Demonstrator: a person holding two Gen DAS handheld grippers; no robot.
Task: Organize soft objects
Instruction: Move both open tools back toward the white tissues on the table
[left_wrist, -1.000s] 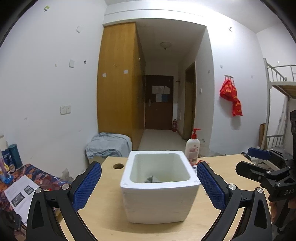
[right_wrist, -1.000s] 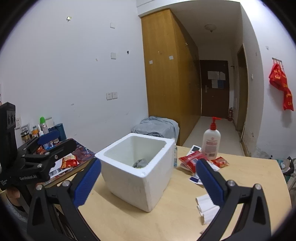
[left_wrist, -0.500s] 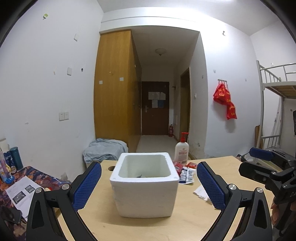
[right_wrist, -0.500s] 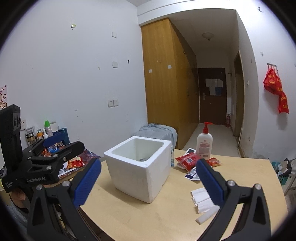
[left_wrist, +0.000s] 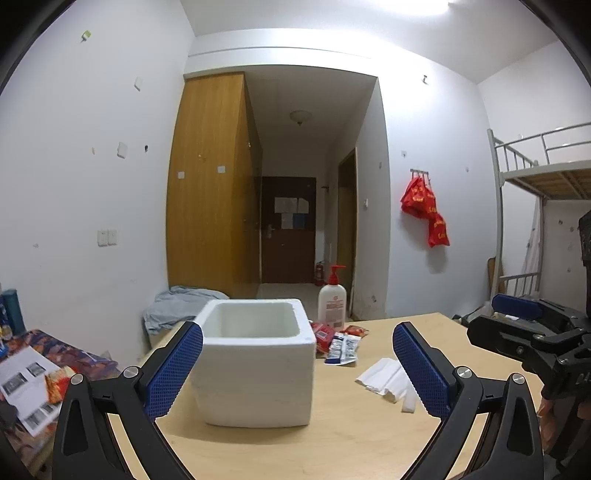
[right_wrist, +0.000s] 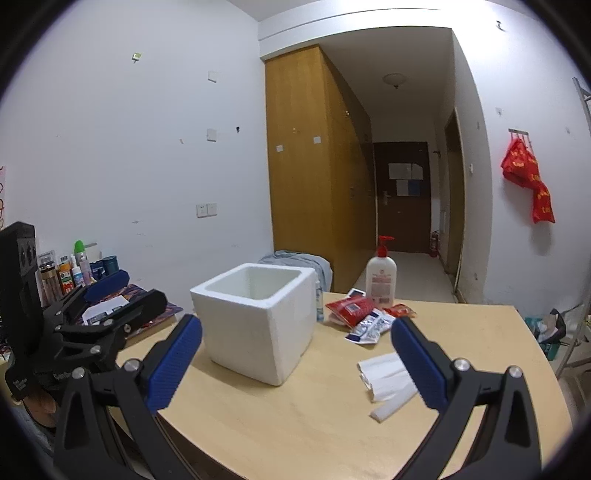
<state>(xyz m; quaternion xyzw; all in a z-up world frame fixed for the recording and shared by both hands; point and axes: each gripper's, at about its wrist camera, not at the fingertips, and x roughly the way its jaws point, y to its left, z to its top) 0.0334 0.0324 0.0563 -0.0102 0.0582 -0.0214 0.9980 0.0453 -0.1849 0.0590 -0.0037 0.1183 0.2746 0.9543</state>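
Observation:
A white foam box (left_wrist: 255, 360) stands on the light wooden table (left_wrist: 332, 435); it also shows in the right wrist view (right_wrist: 255, 321). Its inside is hidden from here. My left gripper (left_wrist: 297, 369) is open and empty, held back from the box. My right gripper (right_wrist: 295, 363) is open and empty, near the table's front edge. Folded white paper towels (left_wrist: 388, 376) lie right of the box, also in the right wrist view (right_wrist: 388, 376). Red and blue-white soft packets (right_wrist: 360, 314) lie behind them.
A white lotion pump bottle (right_wrist: 380, 275) stands at the table's far edge. A side table with bottles (right_wrist: 70, 269) and papers is at the left. A grey cloth heap (left_wrist: 181, 308) lies behind the table. A bunk bed (left_wrist: 543, 229) stands at the right.
Both grippers have pulled back and risen from the foam box, so it looks smaller. The box's contents have dropped out of sight. The paper towels have come into the left view.

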